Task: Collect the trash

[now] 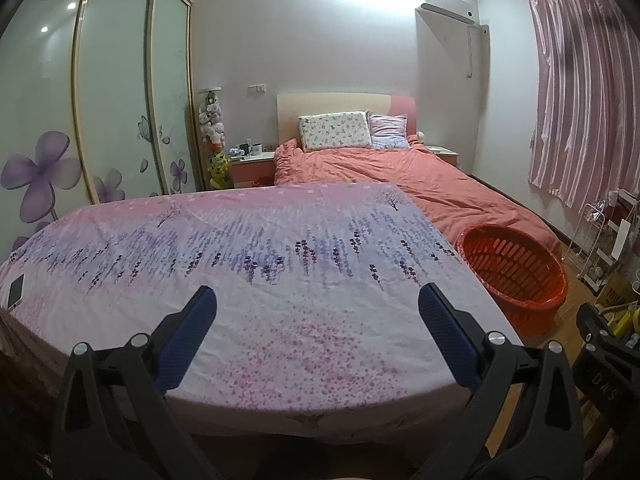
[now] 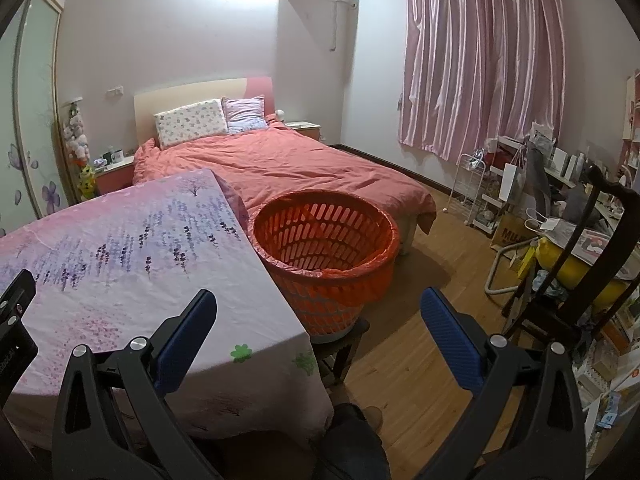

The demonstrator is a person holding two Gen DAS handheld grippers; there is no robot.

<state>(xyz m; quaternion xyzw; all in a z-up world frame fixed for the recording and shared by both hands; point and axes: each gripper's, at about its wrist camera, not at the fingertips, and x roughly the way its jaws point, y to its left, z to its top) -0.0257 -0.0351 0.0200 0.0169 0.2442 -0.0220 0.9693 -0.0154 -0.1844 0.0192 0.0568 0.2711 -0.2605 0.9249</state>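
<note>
The left gripper (image 1: 317, 306) is held above the near edge of a worktop (image 1: 280, 320) covered by a pink and purple flowered cloth; its jaws are spread wide apart and nothing is held between them. The right gripper (image 2: 319, 310) is held over the right-hand corner of the same worktop (image 2: 120, 248), with its jaws likewise wide open and empty.

An orange slatted basket (image 2: 326, 240) lined with an orange bag is seen just beside the right edge of the worktop, raised on a dark stool (image 2: 344, 344). In the left wrist view the basket (image 1: 516, 268) is found to the right of the worktop, between it and the bed. No trash can be made out on the cloth or inside the basket. A phone (image 1: 16, 290) is laid flat at the far left edge of the worktop.

Behind the worktop a bed (image 2: 288, 168) with a salmon cover is seen, with two pillows (image 2: 192, 122) propped against the headboard. A wardrobe (image 1: 100, 100) with flower-printed sliding doors is shown to the left, and pink curtains (image 2: 480, 72) are hung at the right wall. A cluttered shelf area (image 2: 560, 208) with bags and boxes is seen on the wooden floor (image 2: 420, 340) to the far right. A dark trouser leg (image 2: 352, 440) of the person is visible at the bottom of the right wrist view.
</note>
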